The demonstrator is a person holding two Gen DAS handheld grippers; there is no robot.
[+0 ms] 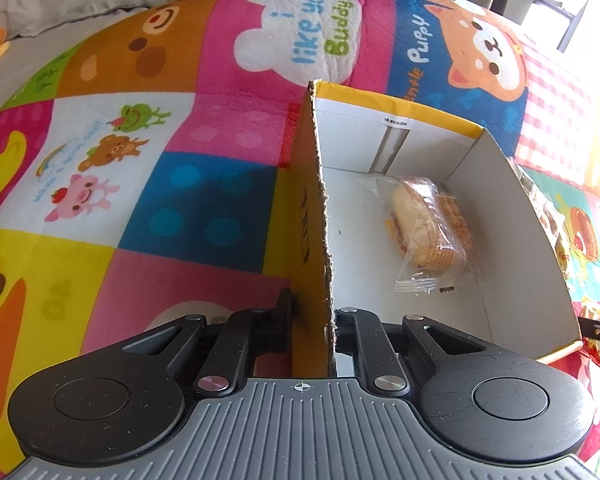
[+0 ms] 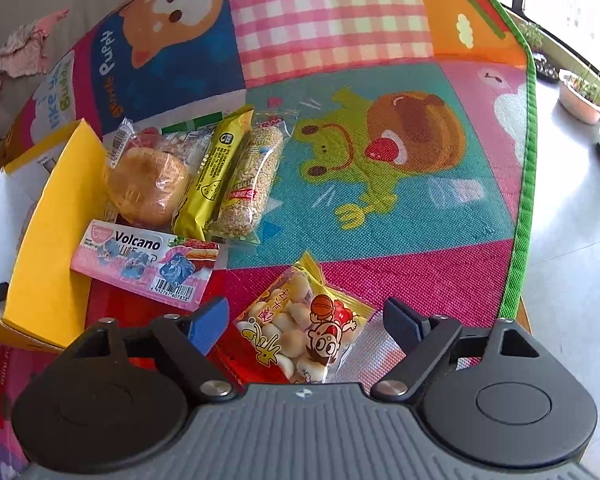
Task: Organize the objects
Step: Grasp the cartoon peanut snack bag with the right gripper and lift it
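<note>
Left gripper (image 1: 312, 316) clamped on yellow box (image 1: 306, 216) wall, one wrapped bun (image 1: 432, 224) inside; right gripper (image 2: 306, 320) jaws spread over biscuit bag (image 2: 300, 336) on play mat (image 2: 400, 272).

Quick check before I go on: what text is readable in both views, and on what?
"Volcano": pink snack box.
"i like you Buddy": white bear patch on the play mat.
"Puppy": blue dog patch.
Barcode digits on the pink snack box, cardboard box sticker, and snack wrapper characters: too small or unclear.
</note>
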